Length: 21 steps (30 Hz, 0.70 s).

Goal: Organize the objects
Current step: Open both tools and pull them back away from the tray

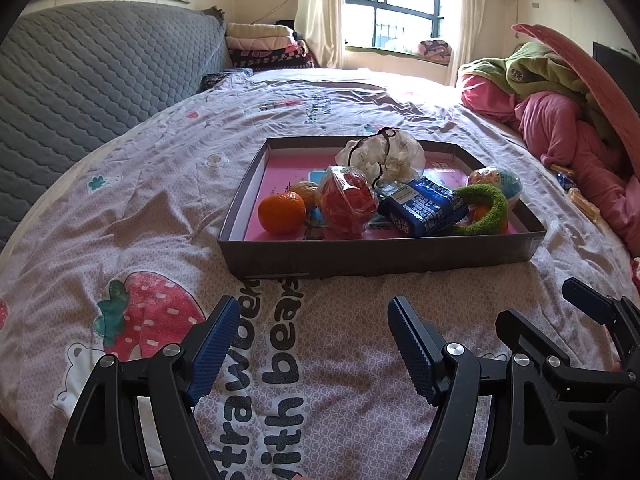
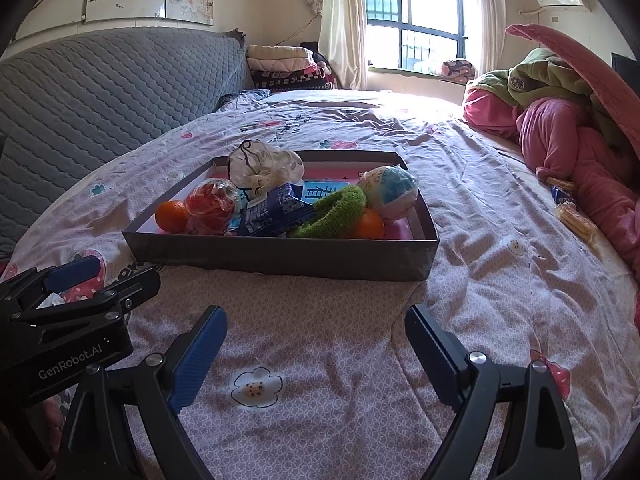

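A shallow dark cardboard box [image 1: 380,258] [image 2: 280,254] with a pink floor sits on the bed. Inside lie an orange [image 1: 281,213] [image 2: 172,216], a red item in clear wrap [image 1: 346,200] [image 2: 210,202], a blue packet [image 1: 424,206] [image 2: 272,210], a green fuzzy ring [image 1: 490,210] [image 2: 336,212], a white bundle [image 1: 384,156] [image 2: 264,164] and a pale blue-white ball [image 1: 498,184] [image 2: 390,188]. A second orange [image 2: 368,224] lies by the ring. My left gripper [image 1: 312,316] and right gripper [image 2: 316,320] hover open and empty over the quilt, short of the box's near wall.
The bed carries a pink-lilac strawberry-print quilt [image 1: 160,220]. A grey padded headboard [image 1: 80,80] runs along the left. Pink and green bedding [image 1: 560,120] is heaped at the right, with small snack packets [image 2: 576,220] beside it. Folded blankets [image 2: 284,64] and a window lie beyond.
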### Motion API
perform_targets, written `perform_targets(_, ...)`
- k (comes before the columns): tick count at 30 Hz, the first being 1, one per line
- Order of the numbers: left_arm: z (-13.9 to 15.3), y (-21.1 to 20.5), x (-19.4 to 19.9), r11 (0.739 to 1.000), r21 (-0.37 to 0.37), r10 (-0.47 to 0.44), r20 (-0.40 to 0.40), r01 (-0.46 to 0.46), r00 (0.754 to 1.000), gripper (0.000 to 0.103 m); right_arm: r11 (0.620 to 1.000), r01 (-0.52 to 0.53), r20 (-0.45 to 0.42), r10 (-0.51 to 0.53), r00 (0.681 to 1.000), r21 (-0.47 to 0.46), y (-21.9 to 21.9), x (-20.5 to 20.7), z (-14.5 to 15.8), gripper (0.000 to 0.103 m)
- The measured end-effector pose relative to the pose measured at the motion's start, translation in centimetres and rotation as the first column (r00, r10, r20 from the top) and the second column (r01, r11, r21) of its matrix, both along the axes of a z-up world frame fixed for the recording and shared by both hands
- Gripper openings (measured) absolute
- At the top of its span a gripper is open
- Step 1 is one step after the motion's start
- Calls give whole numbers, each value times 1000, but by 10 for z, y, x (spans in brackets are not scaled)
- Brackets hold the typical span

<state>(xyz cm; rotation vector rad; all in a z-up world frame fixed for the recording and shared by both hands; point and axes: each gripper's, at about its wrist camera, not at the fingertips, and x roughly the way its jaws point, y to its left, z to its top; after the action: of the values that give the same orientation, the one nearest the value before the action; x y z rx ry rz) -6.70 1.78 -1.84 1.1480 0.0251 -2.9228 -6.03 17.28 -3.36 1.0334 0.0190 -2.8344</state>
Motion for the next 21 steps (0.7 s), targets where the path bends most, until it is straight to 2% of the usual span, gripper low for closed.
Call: perform_targets(21,-15,-10,-5,1000,19,22,21,-23,1000,78,1000,8,24,-8,1000,14,0,-3,-13,90)
